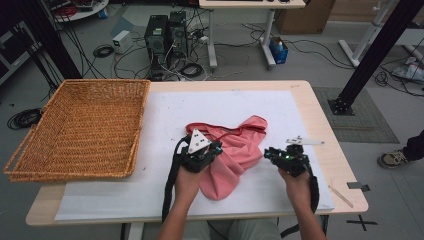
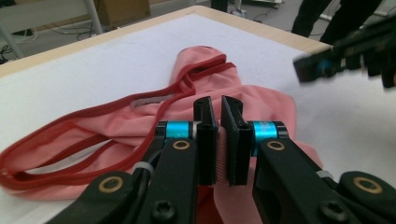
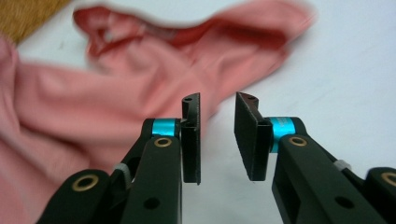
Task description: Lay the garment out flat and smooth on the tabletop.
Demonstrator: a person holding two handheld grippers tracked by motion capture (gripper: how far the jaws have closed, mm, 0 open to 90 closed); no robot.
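Observation:
A pink garment with dark red trim [image 1: 235, 150] lies crumpled on the white sheet [image 1: 165, 112] in the middle of the table. My left gripper [image 1: 214, 149] sits at the garment's left side, shut on a fold of the pink cloth; in the left gripper view the fabric [image 2: 261, 100] is pinched between the nearly closed jaws [image 2: 218, 109]. My right gripper [image 1: 271, 154] hovers just right of the garment with its jaws pointing left. In the right gripper view those jaws [image 3: 217, 102] stand apart with nothing between them, and the garment [image 3: 116, 112] lies blurred beyond.
A large wicker basket [image 1: 80, 130] stands at the table's left edge, partly overhanging it. A thin light stick [image 1: 341, 196] lies near the front right corner. Computers, cables and desk legs stand on the floor beyond the far edge.

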